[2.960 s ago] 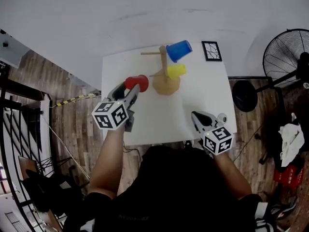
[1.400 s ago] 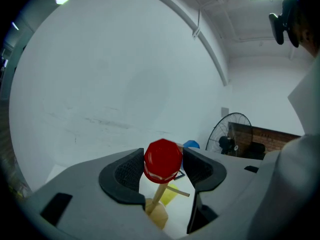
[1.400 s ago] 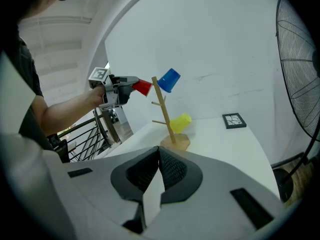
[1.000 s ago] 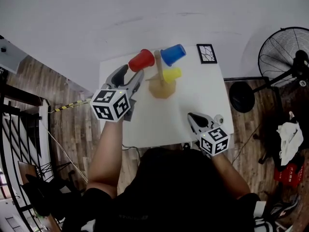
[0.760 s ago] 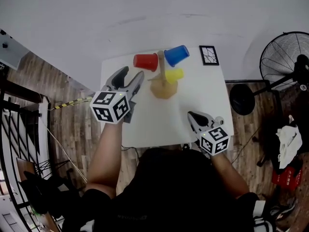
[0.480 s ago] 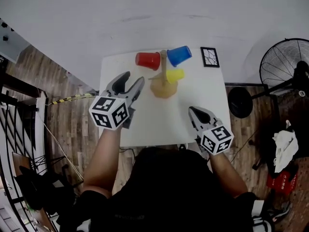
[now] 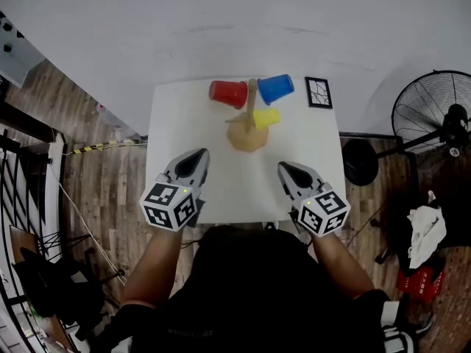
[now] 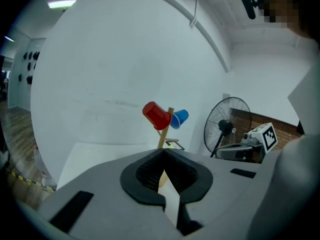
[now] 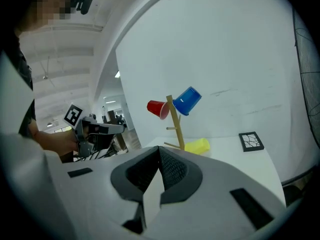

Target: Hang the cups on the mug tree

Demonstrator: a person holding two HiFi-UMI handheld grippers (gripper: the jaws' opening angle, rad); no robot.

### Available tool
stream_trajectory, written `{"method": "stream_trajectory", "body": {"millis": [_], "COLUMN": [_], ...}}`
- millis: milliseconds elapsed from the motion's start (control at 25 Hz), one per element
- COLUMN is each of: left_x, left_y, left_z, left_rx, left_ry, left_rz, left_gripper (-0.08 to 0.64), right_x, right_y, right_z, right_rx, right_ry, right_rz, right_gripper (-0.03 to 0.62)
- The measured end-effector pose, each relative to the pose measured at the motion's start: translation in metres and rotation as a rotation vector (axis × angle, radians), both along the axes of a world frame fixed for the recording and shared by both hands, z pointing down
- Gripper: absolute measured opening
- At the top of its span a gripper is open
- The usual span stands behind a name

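A wooden mug tree [image 7: 249, 116] stands at the far middle of the white table [image 7: 221, 190]. A red cup [image 7: 227, 93] hangs on its left peg, a blue cup [image 7: 275, 88] on the right peg and a yellow cup [image 7: 266, 118] on a lower right peg. The same tree [image 8: 163, 131] with the red cup [image 8: 156, 115] and blue cup [image 8: 179, 118] shows ahead in the left gripper view. My left gripper [image 7: 197, 157] has just been closing and is shut with nothing in it, at the near left. My right gripper [image 7: 284, 169] is shut and empty at the near right.
A small black-framed tile [image 7: 318, 92] lies at the table's far right corner. A standing fan [image 7: 434, 112] is on the floor to the right. A black railing [image 7: 22, 190] runs along the left over wooden flooring.
The left gripper let go of the red cup on the tree's left peg, drew back to the near left and shut. The right gripper shifted slightly.
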State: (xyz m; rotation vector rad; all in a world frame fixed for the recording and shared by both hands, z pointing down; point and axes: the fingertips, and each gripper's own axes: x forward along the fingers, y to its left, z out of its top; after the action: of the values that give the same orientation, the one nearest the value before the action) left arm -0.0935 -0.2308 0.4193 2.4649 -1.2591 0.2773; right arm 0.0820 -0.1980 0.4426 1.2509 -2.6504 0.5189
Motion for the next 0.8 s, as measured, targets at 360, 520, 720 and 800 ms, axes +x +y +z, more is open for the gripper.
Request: {"method": "stream_trajectory", "body": {"millis": [360,520,720,800], "left_x": [0.03,0.018,0.017,0.021], "left_y": [0.035,0.037,0.036,0.037], "left_z": [0.03,0.034,0.035,0.035], "left_rx": [0.015,-0.012,-0.033,-0.031], "left_ry": [-0.138,-0.126,-0.12,-0.121], "left_rz": [0.131,0.099,0.086,0.096], "left_gripper": [0.017,0.017,0.017,0.017], "right_x": [-0.017,-0.014,-0.009,-0.01], "right_y": [0.001,0.006,0.003,0.004], "right_z": [0.005,0.007,0.01,0.011], "right_rx": [-0.03,-0.036,-0.04,-0.041], "right_ry": [0.031,0.042,0.018,0.011], "right_rz": [-0.025,-0.016,0.03,0.036], "right_gripper": [0.006,0.006,0.006,0.006]}}
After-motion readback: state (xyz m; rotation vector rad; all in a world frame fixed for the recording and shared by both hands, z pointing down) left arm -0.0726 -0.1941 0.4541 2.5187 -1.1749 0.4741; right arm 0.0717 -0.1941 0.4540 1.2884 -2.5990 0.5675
